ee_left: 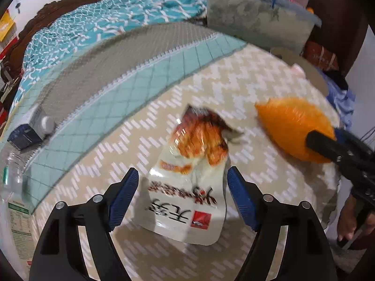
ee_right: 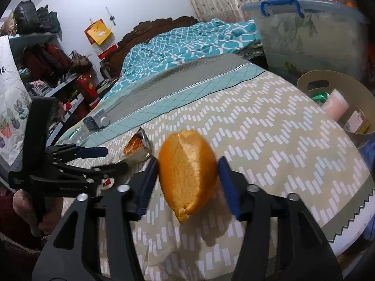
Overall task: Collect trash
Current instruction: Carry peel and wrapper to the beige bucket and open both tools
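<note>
— Trash on the bed: what does each wrist camera show?

— On the left wrist view, a torn snack wrapper (ee_left: 187, 180) lies flat on the beige zigzag bedspread (ee_left: 257, 82). The left gripper (ee_left: 181, 199) has its blue-padded jaws spread wide, one on each side of the wrapper's printed lower half, neither pad visibly touching it.

— And the right one?

— The right gripper (ee_right: 186, 183) frames an orange peel (ee_right: 187, 173). Its jaws stand apart; the left pad lies against the peel's edge, the right pad just beside it with a thin gap. Whether the peel is lifted off the bedspread or resting on it cannot be told.

— Where do the two sit relative to each other?

— The peel is to the right of the wrapper, near it but apart. From the right wrist view, the left gripper reaches in from the left, over the wrapper.

— Anything else around?

— A small dark carton with a white cap (ee_left: 30, 128) lies on the teal band of the cover, with a clear plastic bottle (ee_left: 14, 175) near it at the bed's edge. A round beige bin (ee_right: 337, 107) stands off the bed's right side, already holding a pink cup and some scraps. Behind it sits a clear storage tub (ee_right: 304, 37) with a blue handle.
</note>
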Demonstrator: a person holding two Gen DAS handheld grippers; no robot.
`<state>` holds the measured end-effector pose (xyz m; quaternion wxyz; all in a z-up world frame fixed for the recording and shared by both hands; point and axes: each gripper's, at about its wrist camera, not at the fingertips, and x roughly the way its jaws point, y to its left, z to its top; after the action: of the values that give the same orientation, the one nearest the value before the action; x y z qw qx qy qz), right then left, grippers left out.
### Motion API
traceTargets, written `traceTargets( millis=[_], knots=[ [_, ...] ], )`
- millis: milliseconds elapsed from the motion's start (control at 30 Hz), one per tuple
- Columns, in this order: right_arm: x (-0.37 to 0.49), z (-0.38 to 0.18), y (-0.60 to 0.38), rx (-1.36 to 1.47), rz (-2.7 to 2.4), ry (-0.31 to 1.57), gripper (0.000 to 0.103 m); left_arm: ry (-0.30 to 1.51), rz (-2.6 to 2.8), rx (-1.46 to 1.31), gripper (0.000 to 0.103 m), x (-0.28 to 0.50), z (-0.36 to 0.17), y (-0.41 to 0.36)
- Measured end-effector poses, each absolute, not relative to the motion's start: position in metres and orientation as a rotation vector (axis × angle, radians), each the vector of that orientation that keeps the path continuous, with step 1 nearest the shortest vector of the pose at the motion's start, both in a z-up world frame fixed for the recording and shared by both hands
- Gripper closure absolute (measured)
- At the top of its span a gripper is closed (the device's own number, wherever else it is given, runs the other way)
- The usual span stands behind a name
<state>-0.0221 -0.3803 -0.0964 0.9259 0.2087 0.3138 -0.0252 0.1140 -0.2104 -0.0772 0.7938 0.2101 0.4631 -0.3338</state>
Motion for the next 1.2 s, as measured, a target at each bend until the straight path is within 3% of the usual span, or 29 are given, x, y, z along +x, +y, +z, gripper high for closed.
traceTargets(
  millis=[33,167,200,233,267,433,500,700,1200],
  knots=[
    [-0.023,-0.097,-0.38,0.424,-0.049,0.644,0.043,0.993,-0.708,0.464,0.027,0.112,-0.08,-0.212],
    [-0.023,-0.1,-0.379,0.428,-0.027,0.655,0.043,0.987,-0.731,0.449,0.041,0.113,-0.078,-0.215],
    [-0.024,-0.1,-0.379,0.423,-0.026,0.654,0.043,0.964,-0.754,0.446,0.068,0.11,-0.074,-0.217],
    [-0.023,-0.1,-0.378,0.418,-0.026,0.654,0.043,0.948,-0.757,0.454,0.077,0.108,-0.07,-0.22],
    [-0.024,-0.1,-0.377,0.412,-0.026,0.656,0.043,0.946,-0.762,0.464,0.079,0.107,-0.066,-0.224],
    [-0.026,-0.099,-0.368,0.352,-0.022,0.656,0.044,0.987,-0.798,0.435,0.08,0.109,-0.065,-0.241],
    [-0.03,-0.097,-0.369,0.338,-0.031,0.648,0.058,1.006,-0.828,0.397,0.08,0.11,-0.06,-0.247],
    [-0.049,-0.092,-0.416,0.452,-0.124,0.579,0.07,1.088,-0.943,0.282,0.081,0.119,-0.05,-0.277],
    [-0.099,-0.074,-0.592,0.646,-0.525,0.371,0.072,1.026,-1.21,0.382,0.081,0.103,-0.026,-0.486]
  ],
)
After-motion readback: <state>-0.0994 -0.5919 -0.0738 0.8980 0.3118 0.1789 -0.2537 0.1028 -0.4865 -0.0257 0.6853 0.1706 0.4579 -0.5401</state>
